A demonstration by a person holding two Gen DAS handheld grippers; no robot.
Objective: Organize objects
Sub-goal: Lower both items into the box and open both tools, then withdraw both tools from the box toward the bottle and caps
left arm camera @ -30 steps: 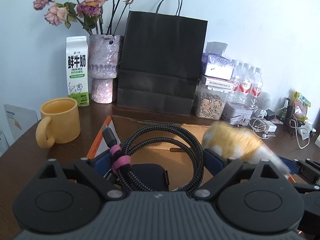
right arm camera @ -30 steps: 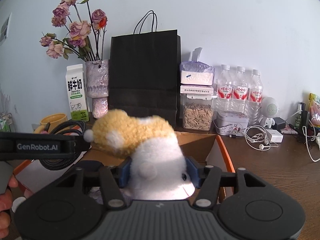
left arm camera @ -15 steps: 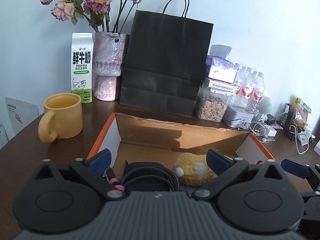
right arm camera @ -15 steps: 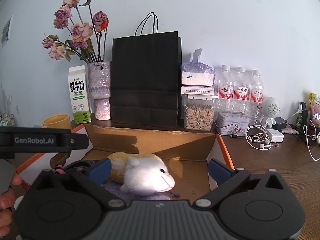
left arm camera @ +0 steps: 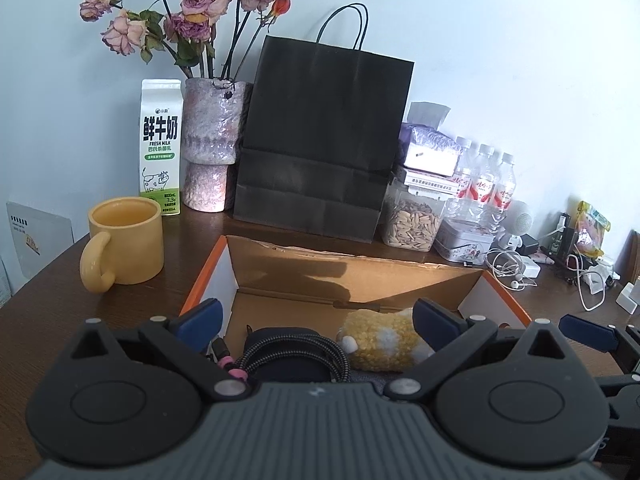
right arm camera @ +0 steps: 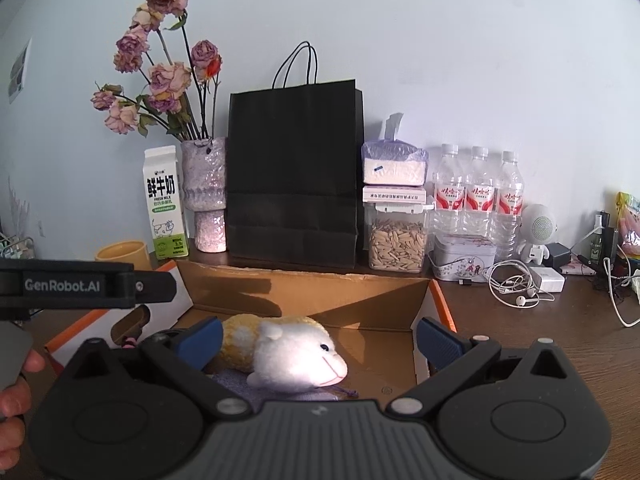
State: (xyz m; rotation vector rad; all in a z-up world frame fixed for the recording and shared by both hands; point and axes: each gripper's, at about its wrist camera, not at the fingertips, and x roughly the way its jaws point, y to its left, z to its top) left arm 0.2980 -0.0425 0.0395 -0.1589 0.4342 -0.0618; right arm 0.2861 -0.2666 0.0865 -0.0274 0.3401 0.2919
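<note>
An open cardboard box (left arm camera: 400, 276) (right arm camera: 304, 292) with orange edges lies on the brown table. Inside it rests a yellow and white plush toy (left arm camera: 380, 338) (right arm camera: 288, 350) on its side. Beside the toy lies a coiled black braided cable (left arm camera: 296, 354) with a pink tie, over a dark pouch. My left gripper (left arm camera: 318, 318) is open above the cable, its pads wide apart and touching nothing. My right gripper (right arm camera: 320, 338) is open too, with the plush lying loose in the box between its spread pads.
A yellow mug (left arm camera: 124, 240) stands left of the box. Along the wall: milk carton (left arm camera: 160, 148), vase of dried roses (left arm camera: 210, 144), black paper bag (left arm camera: 320, 140), seed jar (left arm camera: 412, 220), water bottles (right arm camera: 478, 192), tin, earphones (right arm camera: 516, 284) and chargers. A hand (right arm camera: 16, 400) shows at left.
Both grippers opened. The left one let go of the cable coil and the right one let go of the plush toy; both things dropped into the box and now lie still.
</note>
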